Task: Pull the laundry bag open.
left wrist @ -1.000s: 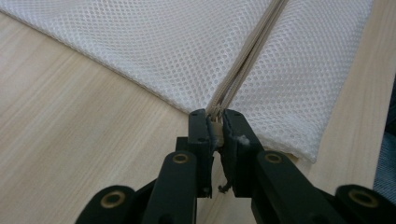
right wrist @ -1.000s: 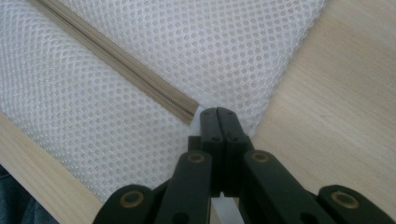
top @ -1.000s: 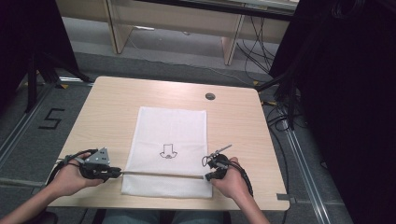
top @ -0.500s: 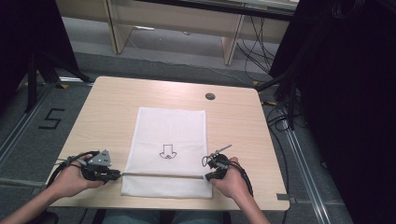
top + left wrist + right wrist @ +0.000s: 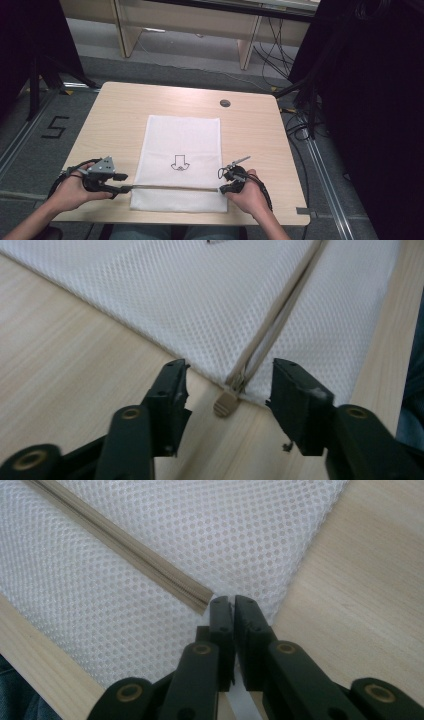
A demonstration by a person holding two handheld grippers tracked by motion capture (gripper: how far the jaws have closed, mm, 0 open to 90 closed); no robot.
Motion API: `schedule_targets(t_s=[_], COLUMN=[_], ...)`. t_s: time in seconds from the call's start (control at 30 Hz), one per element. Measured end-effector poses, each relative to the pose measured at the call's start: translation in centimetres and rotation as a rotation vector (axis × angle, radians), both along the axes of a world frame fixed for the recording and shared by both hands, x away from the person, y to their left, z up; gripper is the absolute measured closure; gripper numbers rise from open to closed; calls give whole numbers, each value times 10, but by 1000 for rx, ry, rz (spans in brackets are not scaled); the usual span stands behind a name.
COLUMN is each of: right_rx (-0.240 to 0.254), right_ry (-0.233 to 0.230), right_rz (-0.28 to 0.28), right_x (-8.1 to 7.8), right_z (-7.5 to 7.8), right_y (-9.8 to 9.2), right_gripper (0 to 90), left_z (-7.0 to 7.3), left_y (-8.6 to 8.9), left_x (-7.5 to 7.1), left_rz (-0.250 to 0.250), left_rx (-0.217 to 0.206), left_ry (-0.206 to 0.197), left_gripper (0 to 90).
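**Zipper run to the left end; left fingers off the pull**

Your mesh bag (image 5: 182, 162) lies flat on the tabletop (image 5: 120, 115), centred, its near edge close to your side. The tan zipper (image 5: 170, 187) crosses the bag's near part from side to side.

Left gripper (image 5: 122, 189): your fingers (image 5: 170, 390) have just been opening and now stand wide. The zipper pull (image 5: 226, 404) lies between them, untouched, at the bag's left corner, just off the mesh on bare wood.

Right gripper (image 5: 222, 189): fingers (image 5: 222, 612) narrow, nearly together, at the zipper's right end (image 5: 202, 600) by the bag's right edge. White mesh seems caught between them, so you look to be pinching the bag there; they have just eased a little.

Progress, as judged: the teeth look meshed along the whole line in both gripper views, and the pull sits at the far-left stop. The zip looks closed. What's left is letting go on the right and backing both hands away.

Edges and room:
- Bag's near edge lies close to the tabletop's near edge; little margin toward you.
- Bare wood left and right of the bag; enough to draw each gripper outward.
- Far half of the tabletop is open save a small round grommet (image 5: 225, 103), well apart from the bag.
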State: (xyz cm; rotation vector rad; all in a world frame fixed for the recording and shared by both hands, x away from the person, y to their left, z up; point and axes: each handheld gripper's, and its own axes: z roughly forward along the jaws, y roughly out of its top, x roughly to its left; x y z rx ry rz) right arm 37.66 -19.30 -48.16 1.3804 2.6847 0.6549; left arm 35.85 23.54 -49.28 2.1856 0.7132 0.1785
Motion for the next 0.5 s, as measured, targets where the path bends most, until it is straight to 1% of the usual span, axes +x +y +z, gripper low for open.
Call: schedule_targets(t_s=[0.03,0.07,0.1,0.13,0.17,0.2,0.23,0.27,0.3,0.33,0.37,0.4,0.43,0.47,0.5], right_rx=[2,18,38,30,11,12,28,43,51,54,56,61,58,63,65], right_ry=[-4,-7,6,-10,-20,-30,-53,-76,-93,-101,-121,-120,-120,-127,-115], right_rz=[3,13,1,4,-4,2,13,14,7,-2,1,-15,-24,-23,-36], right_x=[-1,-1,-3,-5,-9,-10,-11,-11,-11,-11,-10,-10,-9,-8,-7], right_z=[0,0,0,0,1,2,4,6,8,10,10,10,10,8,8], right_y=[0,0,1,3,4,4,4,4,3,2,0,-1,-2,-4,-5], right_gripper=[823,750,720,730,725,718,708,693,678,672,667,663,659,656,653], left_z=[0,0,0,1,1,1,2,1,0,0,0,-1,-1,-1,-1], left_y=[0,1,3,4,5,6,7,9,10,11,12,13,14,16,16], left_x=[0,1,2,3,4,4,5,6,7,8,8,9,10,11,12], left_rz=[13,17,23,30,45,57,64,64,84,92,98,109,116,118,131], left_rx=[-24,-29,-24,-31,-46,-52,-56,-54,-54,-52,-46,-46,-44,-25,-39], left_ry=[3,-3,-19,-28,-31,-29,-28,-41,-40,-42,-38,-50,-47,-56,-57], left_gripper=[439,420,407,394,380,372,367,367,366,367,367,368,369,371,372])
